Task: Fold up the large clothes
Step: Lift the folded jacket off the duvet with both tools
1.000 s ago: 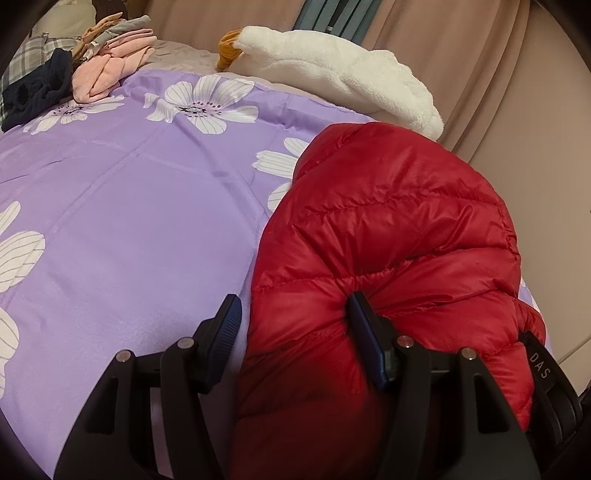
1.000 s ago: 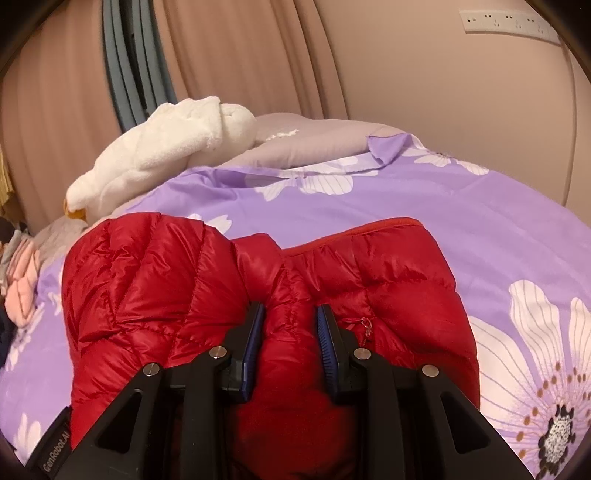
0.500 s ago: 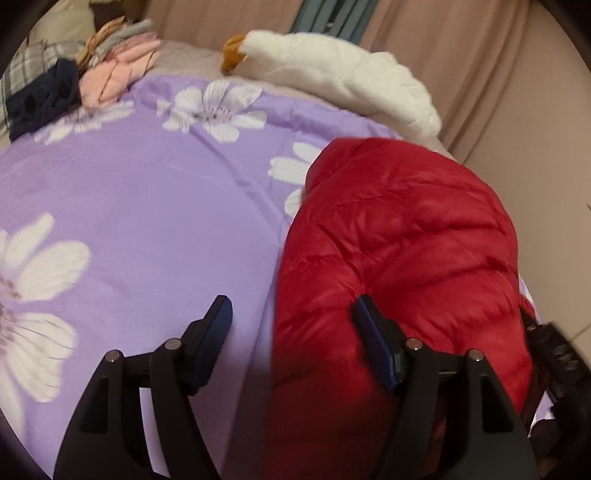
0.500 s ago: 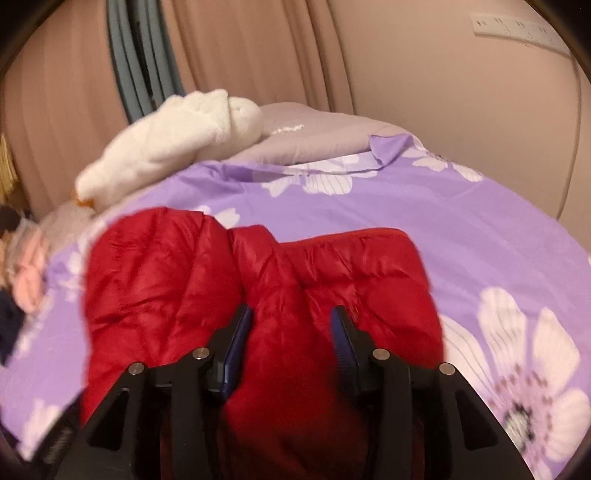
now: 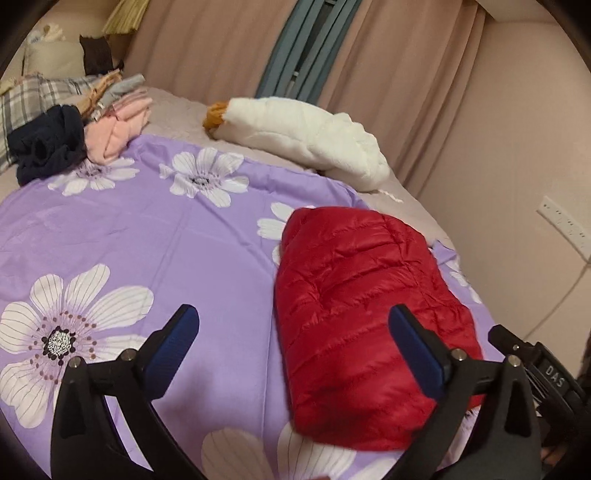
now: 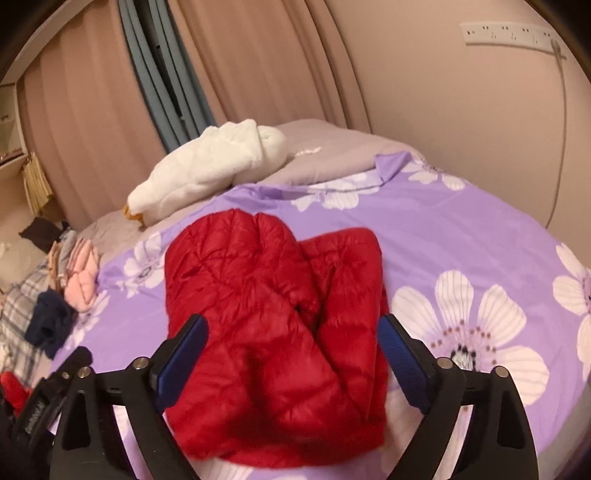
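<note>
A red puffer jacket (image 5: 362, 306) lies folded into a compact bundle on the purple flowered bedspread (image 5: 155, 236). In the right wrist view the same red jacket (image 6: 273, 317) shows two rounded lobes side by side. My left gripper (image 5: 291, 332) hovers above the bed with its jaws opening wide; nothing is pinched, and the jacket lies below its right finger. My right gripper (image 6: 291, 339) is raised over the jacket, its jaws also opening, the blue pads (image 6: 399, 354) clear of the fabric. The other gripper's body (image 5: 546, 373) shows at the right edge of the left view.
A white plush goose (image 5: 303, 133) lies at the bed's far side by the curtains. Folded pink (image 5: 122, 129), navy (image 5: 48, 144) and plaid clothes are piled at the far left. A beige wall with a socket strip (image 6: 513, 35) bounds the right.
Both grippers let go of the red jacket, spread their jaws and lifted back from it. The jacket stays folded on the bedspread and looks smaller and farther off.
</note>
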`<state>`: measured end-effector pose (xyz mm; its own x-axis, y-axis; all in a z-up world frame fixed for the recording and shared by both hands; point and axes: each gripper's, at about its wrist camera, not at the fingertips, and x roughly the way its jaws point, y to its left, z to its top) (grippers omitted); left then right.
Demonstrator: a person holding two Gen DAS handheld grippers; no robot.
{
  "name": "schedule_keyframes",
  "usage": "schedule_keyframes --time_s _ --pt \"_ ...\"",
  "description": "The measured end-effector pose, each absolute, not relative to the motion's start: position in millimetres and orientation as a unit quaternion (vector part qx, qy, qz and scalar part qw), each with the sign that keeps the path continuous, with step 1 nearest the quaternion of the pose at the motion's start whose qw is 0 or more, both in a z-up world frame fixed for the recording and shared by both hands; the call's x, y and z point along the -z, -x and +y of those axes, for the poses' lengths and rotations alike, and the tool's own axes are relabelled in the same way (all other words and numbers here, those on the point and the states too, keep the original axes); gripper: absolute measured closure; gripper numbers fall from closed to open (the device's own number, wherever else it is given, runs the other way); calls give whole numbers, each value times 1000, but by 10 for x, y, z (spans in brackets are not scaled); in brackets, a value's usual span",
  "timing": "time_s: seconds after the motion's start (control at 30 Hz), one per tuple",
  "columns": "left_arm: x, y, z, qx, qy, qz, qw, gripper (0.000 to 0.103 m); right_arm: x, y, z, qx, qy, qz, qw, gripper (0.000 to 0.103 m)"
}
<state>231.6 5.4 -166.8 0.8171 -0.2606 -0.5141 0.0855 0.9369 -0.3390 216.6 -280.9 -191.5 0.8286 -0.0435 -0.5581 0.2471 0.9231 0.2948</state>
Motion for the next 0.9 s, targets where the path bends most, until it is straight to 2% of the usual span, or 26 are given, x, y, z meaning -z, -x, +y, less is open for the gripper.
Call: schedule_keyframes --time_s 0.23,0.53,0.7,0.8,0.9 --pt "1792 -2388 256 127 192 350 908 0 2062 -2145 -2958 45 -242 320 915 8" --pt "2151 -2752 72 178 173 411 877 0 2392 -2277 -3288 36 -309 356 881 8" --pt "2490 -3055 3 210 221 453 838 0 2629 -2456 -3399 2 -332 382 862 7" --pt "2669 -3220 -19 251 279 474 797 0 2876 -2575 -3463 -24 -365 401 840 3" --pt "2918 -3432 -106 295 332 505 740 0 3239 -2652 -3560 -94 -454 397 792 3"
